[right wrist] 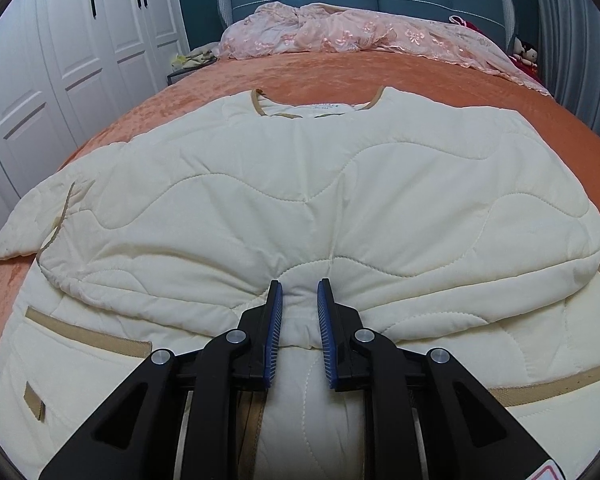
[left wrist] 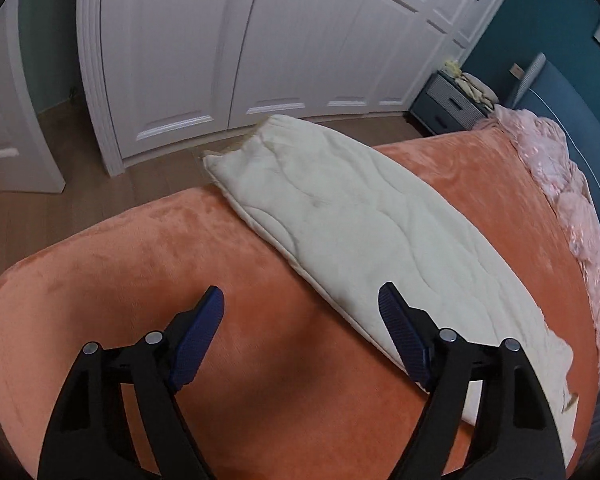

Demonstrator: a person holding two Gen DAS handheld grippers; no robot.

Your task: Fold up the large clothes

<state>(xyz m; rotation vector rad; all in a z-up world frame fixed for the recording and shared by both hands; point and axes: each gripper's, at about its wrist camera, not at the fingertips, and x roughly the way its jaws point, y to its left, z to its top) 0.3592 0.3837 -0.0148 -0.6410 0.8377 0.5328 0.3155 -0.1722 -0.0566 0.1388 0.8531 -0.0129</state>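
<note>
**A:** Cream quilted jacket (right wrist: 300,184) lay spread flat on the orange bedspread (right wrist: 500,92), collar up at 12 o'clock toward the headboard. Right gripper (right wrist: 299,292) nearly pressed together, pinching a bunched ridge of the quilted fabric at the lower middle of the jacket. Looked puffy and soft, probably light for its size, but thick enough to spring back out of a crease.

**B:** And the left gripper (left wrist: 300,300)? Spread wide, nothing between the jaws. Hovered over bare bedspread, with one sleeve (left wrist: 340,216) running from 11 o'clock out to 4 o'clock, its edge just beside the right-hand finger. Cuff end hung off the bed's edge toward the white wardrobe (left wrist: 220,40).

**A:** Yep, empty. Would guess the cuff or the sleeve's long edge as the spot to grab, pinching both layers together. Padding not slippery, just bulky, so a deep bite rather than a fingertip nip.

**B:** Agreed. Not fragile either. Main risk: sleeve flopping back open after folding.
</note>
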